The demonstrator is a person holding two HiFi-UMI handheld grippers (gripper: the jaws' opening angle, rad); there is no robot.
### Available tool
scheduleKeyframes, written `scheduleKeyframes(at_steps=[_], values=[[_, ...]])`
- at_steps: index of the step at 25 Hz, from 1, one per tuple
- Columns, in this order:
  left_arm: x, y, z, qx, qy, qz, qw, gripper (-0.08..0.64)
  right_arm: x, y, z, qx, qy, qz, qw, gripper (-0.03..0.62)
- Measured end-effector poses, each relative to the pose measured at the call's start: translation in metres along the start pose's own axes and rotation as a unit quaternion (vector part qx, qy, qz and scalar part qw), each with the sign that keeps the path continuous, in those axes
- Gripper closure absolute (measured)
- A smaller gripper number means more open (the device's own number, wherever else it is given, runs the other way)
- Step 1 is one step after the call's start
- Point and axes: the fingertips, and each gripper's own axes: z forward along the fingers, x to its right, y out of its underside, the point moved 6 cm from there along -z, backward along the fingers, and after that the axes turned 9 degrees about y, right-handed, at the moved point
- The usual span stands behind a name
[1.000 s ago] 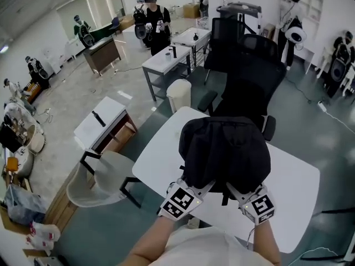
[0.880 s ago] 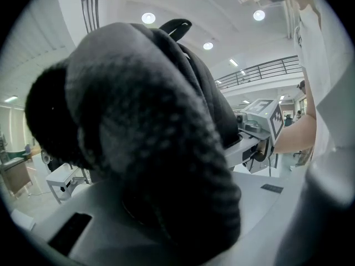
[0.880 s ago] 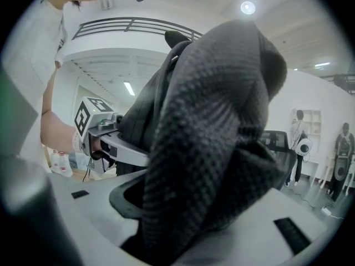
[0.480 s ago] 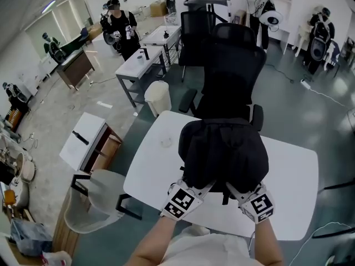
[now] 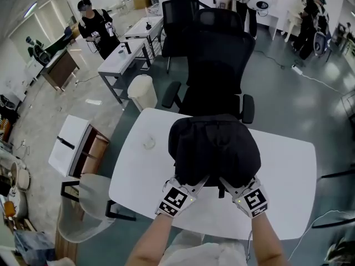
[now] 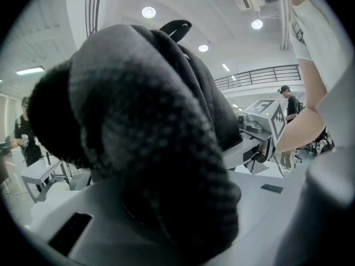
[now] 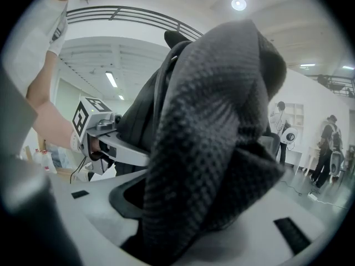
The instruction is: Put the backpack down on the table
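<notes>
A black backpack (image 5: pixel 213 146) hangs over the middle of the white table (image 5: pixel 288 176); whether its bottom touches the top I cannot tell. My left gripper (image 5: pixel 191 183) is shut on its padded mesh strap (image 6: pixel 166 165) at the near left. My right gripper (image 5: pixel 228 184) is shut on the other padded strap (image 7: pixel 205 148) at the near right. Both straps fill the jaws in the gripper views, and the bag's body rises behind them. Each gripper view shows the other gripper's marker cube beside the bag.
A black office chair (image 5: pixel 216 54) stands against the table's far edge. A small clear object (image 5: pixel 148 143) lies on the table left of the bag. A grey chair (image 5: pixel 83 204), a low white side table (image 5: pixel 69 143) and a white bin (image 5: pixel 143 90) stand at left. People stand farther back.
Both grippers have come down and forward with the backpack, which now sits lower over the table. The grips on the straps look unchanged.
</notes>
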Motion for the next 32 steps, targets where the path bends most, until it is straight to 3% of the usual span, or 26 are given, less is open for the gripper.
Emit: scheduleKeyframes(at_steps=[8,18,32], values=[[-0.022,0.016,0.041,-0.009,0.005,0.008,0.9999,0.436,0.030,0.031,0.023,0.005,0.024,0.017,1.000,0.374],[-0.045,0.038,0.075,-0.009,-0.010,-0.024,0.9996,0.436,0.055,0.055,0.051,-0.021,0.030,0.018,0.999,0.373],[-0.050,0.068,0.097,-0.032,-0.002,-0.031,0.9990,0.425,0.063,0.093,0.064,-0.035,0.026,0.050,0.998,0.371]])
